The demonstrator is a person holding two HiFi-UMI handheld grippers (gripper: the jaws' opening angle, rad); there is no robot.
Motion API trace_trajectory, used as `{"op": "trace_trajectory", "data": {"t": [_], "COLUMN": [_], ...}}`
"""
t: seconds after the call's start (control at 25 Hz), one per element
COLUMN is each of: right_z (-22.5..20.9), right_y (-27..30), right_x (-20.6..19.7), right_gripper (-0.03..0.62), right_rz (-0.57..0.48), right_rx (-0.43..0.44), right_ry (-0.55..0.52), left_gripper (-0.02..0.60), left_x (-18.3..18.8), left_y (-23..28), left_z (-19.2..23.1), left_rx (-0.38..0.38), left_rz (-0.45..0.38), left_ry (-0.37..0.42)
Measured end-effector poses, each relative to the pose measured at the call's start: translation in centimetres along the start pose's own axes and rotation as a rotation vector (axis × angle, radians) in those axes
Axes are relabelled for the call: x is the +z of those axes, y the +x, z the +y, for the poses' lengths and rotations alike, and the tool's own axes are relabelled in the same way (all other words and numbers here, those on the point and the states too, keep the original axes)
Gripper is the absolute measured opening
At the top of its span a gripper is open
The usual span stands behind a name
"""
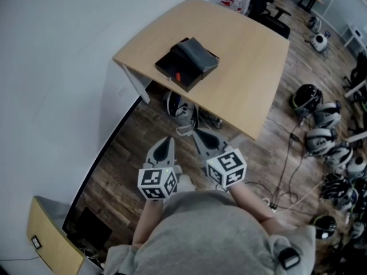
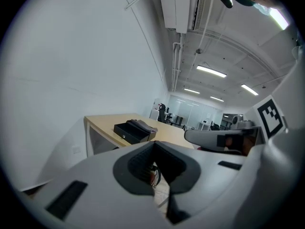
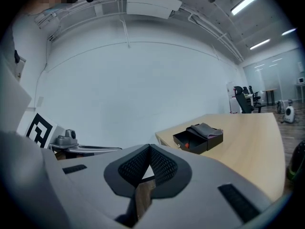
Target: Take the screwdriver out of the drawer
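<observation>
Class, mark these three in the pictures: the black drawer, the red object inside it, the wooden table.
black drawer (image 1: pixel 169 65): head view, open tray's inside.
red object (image 1: pixel 178 77): head view, its middle.
wooden table (image 1: pixel 246 67): head view, bare top.

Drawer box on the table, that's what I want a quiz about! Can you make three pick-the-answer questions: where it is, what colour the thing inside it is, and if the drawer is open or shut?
1. Where does the black drawer box stand?
A) on the floor
B) on the wooden table
C) on a chair

2. What colour is the small thing lying in the drawer?
A) red
B) blue
C) green

3. How is the drawer?
A) pushed shut
B) pulled open
C) taken out and lying on the floor

Answers:
1 B: the box sits on the tabletop, near the edge by the wall.
2 A: a red spot shows inside the drawer in both the head view and the right gripper view.
3 B: the drawer sticks out of the box, so you can see into it.
</observation>
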State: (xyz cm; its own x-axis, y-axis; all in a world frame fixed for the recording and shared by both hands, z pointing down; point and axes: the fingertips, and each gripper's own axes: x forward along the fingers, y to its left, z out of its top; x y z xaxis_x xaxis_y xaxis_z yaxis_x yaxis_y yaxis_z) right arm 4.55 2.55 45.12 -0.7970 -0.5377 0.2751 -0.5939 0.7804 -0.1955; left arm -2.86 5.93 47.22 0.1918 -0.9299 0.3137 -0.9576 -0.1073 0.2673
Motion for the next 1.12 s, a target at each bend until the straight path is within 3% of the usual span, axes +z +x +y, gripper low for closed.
{"op": "trace_trajectory", "data": {"t": [0.2, 0.64, 1.12], "right_z": [-0.2, -2.0, -3.7], "right_y": [4.3, 11.5, 14.9], "right_x": [1.9, 4.2, 5.9], "right_gripper": [-0.002, -0.002, -0.001], "right_rz": [-0.001, -0.009, -0.015], "right_rx": [-0.003, -0.092, -0.153], "right_ry": [-0.003, 0.03, 0.023], "left_gripper": [0.0, 0.0, 0.0], "left_x": [2.3, 5.6, 6.7], "left_y": [2.5, 7.3, 9.5], "left_z": [3.0, 8.6, 12.1], "left_rx": [-0.031, -0.102, -0.133], "left_rz": [0.009, 0.027, 0.042], "left_ry": [0.006, 0.02, 0.018]}}
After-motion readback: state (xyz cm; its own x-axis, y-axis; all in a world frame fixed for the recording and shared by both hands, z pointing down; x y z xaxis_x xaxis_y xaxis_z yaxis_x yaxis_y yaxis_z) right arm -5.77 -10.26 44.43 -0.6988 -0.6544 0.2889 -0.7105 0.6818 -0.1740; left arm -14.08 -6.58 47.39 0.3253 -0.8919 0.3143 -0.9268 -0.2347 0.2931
